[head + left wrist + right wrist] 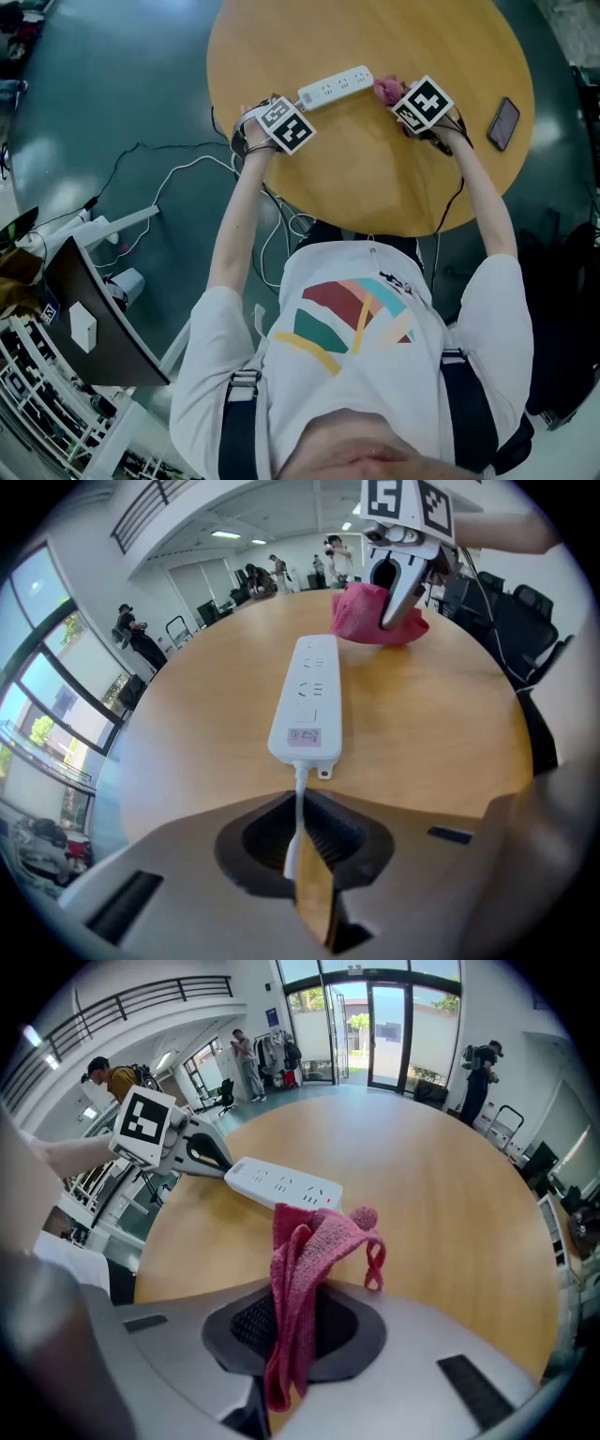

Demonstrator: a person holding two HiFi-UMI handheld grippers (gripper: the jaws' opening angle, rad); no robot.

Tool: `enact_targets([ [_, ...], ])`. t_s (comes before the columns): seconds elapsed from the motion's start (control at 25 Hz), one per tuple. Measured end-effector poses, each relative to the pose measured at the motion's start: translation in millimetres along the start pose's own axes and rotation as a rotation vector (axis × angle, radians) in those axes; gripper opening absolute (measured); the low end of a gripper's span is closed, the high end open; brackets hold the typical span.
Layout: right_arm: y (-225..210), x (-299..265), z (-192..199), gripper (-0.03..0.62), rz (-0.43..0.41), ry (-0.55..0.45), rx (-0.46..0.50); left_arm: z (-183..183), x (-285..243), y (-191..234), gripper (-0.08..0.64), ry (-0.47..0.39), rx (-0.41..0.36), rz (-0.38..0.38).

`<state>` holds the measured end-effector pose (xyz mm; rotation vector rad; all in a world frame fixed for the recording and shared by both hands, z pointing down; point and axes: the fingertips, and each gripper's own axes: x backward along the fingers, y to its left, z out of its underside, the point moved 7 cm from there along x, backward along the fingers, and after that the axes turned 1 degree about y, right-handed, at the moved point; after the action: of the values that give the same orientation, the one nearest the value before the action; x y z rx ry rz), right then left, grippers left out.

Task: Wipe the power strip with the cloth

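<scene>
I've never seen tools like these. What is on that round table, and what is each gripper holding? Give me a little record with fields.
Table: round wooden table
Item to clean: white power strip, lying flat
Left gripper: shut on the strip's white cord, just behind the strip's near end
Right gripper: shut on a pink cloth
Cloth position: at the strip's end away from the cord; whether they touch is unclear
Also on table: dark phone, near the right edge
</scene>
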<state>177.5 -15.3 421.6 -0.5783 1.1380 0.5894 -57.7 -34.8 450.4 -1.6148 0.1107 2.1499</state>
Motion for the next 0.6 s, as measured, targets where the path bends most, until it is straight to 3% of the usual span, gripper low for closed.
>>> enact_targets([
  [0.2, 7, 43, -9, 0.04, 0.053, -0.185, -0.071, 6, 24, -2, 0.064, -0.08, 0.07, -0.146],
  [0.32, 22, 62, -13, 0.039, 0.058, -0.31, -0.128, 14, 37, -8, 0.064, -0.136, 0.099, -0.171],
  [0.48, 41, 76, -8, 0.039, 0.02, -0.395, -0.144, 21, 35, -13, 0.064, -0.15, -0.028, -0.355],
  [0.52, 44, 78, -4, 0.04, 0.015, -0.404, -0.135, 20, 34, -14, 0.064, -0.167, -0.018, -0.374],
  [0.6, 48, 82, 4, 0.04, 0.003, -0.419, -0.125, 17, 36, -16, 0.066, -0.217, 0.08, -0.375],
])
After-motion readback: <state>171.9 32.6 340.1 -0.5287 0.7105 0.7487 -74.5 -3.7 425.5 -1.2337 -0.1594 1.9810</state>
